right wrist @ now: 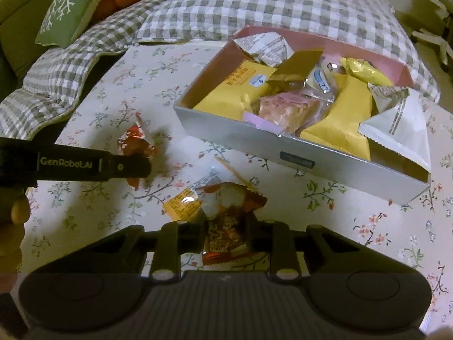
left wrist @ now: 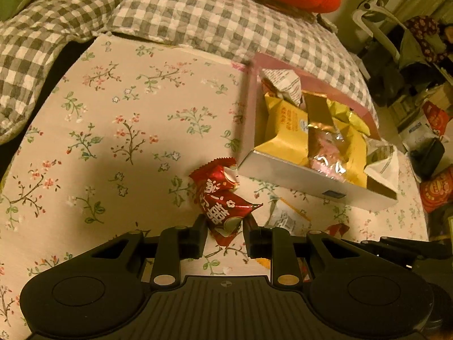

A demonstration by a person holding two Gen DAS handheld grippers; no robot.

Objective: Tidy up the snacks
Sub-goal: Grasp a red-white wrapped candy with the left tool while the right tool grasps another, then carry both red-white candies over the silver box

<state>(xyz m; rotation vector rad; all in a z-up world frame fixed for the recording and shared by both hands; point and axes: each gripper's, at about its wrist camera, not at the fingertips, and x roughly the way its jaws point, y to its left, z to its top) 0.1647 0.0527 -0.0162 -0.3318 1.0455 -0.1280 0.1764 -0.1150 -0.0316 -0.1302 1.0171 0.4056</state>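
Beside the box's near wall (left wrist: 305,182), each hand-held gripper (left wrist: 225,226) (right wrist: 225,226) clamps a red snack packet (left wrist: 223,198) (right wrist: 226,226); open cloth (left wrist: 113,141) lies leftward.

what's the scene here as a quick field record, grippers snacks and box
left gripper: shut on a red snack packet
right gripper: closed on an orange-red snack packet
loose snack: yellow packet on the floral cloth
box: open, holds yellow, white and pink packets
backdrop: checked cushion
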